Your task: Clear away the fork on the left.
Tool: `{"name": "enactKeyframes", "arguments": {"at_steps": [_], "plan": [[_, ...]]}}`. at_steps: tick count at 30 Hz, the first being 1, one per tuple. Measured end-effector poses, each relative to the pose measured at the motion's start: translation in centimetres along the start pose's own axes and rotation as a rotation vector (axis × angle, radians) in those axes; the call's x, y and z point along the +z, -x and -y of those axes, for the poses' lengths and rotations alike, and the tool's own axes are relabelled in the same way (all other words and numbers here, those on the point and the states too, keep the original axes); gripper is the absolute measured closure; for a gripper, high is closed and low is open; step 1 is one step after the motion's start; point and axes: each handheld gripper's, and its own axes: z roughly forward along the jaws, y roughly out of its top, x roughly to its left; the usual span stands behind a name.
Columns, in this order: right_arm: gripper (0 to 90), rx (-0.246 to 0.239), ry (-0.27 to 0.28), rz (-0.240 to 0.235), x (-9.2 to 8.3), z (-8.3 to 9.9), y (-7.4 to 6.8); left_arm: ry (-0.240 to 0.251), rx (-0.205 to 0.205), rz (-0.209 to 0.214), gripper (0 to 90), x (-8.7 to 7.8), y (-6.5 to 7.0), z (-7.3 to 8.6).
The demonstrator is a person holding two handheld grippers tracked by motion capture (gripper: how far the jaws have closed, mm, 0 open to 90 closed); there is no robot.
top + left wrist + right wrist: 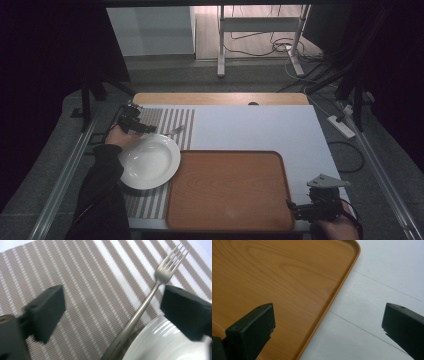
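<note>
The left claw (150, 129) hovers at the far left of the tabletop (260, 127), its jaws spread wide and holding nothing. In the left gripper view the fork (147, 298) lies between the two black jaws, closer to the right-hand one and apart from both; its tines point toward one o'clock and its handle runs down toward seven o'clock. The fork rests on the striped placemat (87, 282), with its handle passing just beside the rim of the white plate (160, 345), which sits at five o'clock in that view. In the high view the fork (176, 130) lies at about one o'clock from the plate (149, 161), and the plate sits on the placemat (170, 120) at the left.

The right claw (291, 207) rests at the near right corner, jaws spread and empty. In the right gripper view its left jaw hangs over the wooden tray (277, 277) and its right jaw over the bare white tabletop (382, 277). The tray (227, 187) lies at three o'clock from the plate, just beside it.
</note>
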Motion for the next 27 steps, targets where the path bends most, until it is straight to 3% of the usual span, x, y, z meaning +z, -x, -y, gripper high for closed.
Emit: {"name": "enactKeyframes", "arguments": {"at_steps": [3, 9, 14, 19, 22, 25, 27], "plan": [[0.0, -0.001, 0.002, 0.0, 0.0, 0.0, 0.0, -0.006, 0.008, 0.012, 1.0, 0.7, 0.7, -0.7], [0.0, -0.005, 0.002, -0.002, 0.0, 0.0, 0.0, -0.049, 0.055, 0.082, 0.0, 2.0, 2.2, -1.9], [0.0, -0.007, 0.001, -0.002, 0.0, 0.0, 0.0, -0.1, 0.102, 0.059, 0.0, 3.1, 3.3, -2.6], [0.0, -0.012, 0.0, -0.003, 0.0, 0.0, 0.0, -0.171, 0.118, 0.032, 0.0, 4.3, 3.5, -2.8], [0.0, -0.013, -0.001, -0.003, 0.0, 0.0, -0.1, -0.194, 0.124, 0.018, 0.0, 4.7, 3.5, -3.0], [0.0, -0.012, -0.002, -0.003, 0.0, 0.0, -0.1, -0.224, 0.132, -0.025, 2.8, 5.2, 3.4, -3.2], [0.0, -0.014, -0.001, -0.002, 0.0, 0.0, -0.1, -0.224, 0.136, -0.018, 3.9, 5.1, 3.3, -3.2]]}}
